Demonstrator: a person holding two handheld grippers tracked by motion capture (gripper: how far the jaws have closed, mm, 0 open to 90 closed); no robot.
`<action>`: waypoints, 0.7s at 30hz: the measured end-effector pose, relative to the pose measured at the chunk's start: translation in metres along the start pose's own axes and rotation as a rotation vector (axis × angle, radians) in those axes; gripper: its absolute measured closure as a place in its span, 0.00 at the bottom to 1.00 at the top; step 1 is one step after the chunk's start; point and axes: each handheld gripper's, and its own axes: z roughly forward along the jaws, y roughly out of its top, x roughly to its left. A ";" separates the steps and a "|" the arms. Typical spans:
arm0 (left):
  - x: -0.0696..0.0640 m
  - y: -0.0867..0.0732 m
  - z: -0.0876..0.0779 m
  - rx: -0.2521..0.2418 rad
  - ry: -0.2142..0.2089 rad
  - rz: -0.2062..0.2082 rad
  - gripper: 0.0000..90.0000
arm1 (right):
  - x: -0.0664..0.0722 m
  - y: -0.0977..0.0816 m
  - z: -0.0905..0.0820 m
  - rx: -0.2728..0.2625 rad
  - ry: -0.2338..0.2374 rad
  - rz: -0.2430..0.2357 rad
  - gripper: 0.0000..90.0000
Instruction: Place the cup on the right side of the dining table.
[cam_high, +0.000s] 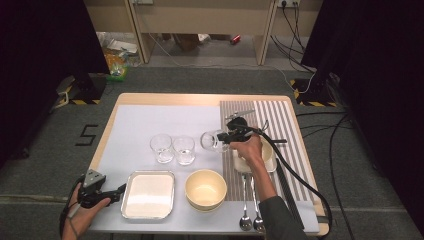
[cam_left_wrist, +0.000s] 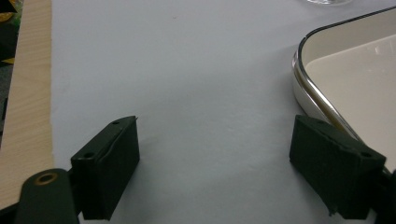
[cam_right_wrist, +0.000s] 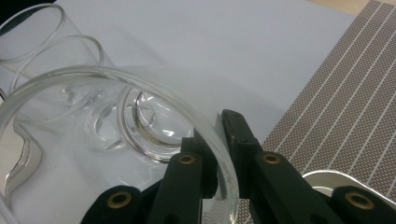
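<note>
Clear glass (cam_high: 214, 140), cream bowl (cam_high: 205, 189), white tray (cam_high: 148, 195) with chrome rim, brown placemat (cam_high: 280, 125) with white stripes, pale grey sheet (cam_high: 165, 120) on light wood counter (cam_high: 150, 99).

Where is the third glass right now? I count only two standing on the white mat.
In the high view, the third glass is tipped in the right gripper, pinched by its rim, just right of the two standing glasses, at the striped placemat's edge.

The right tongs (cam_right_wrist: 219, 154) pinch the rim of a tilted glass (cam_right_wrist: 93, 140), above the white sheet (cam_right_wrist: 224, 56) beside a striped mat (cam_right_wrist: 345, 116).
</note>
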 end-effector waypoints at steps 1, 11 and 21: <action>0.000 0.000 0.000 0.000 0.001 0.001 0.17 | -0.002 0.001 0.000 -0.006 0.002 -0.009 0.95; 0.000 0.000 0.000 -0.001 0.000 0.002 0.17 | -0.025 0.013 0.000 -0.014 -0.058 0.063 0.95; -0.001 0.000 0.001 -0.012 0.006 0.003 0.17 | -0.048 0.020 0.000 -0.004 -0.111 0.113 0.95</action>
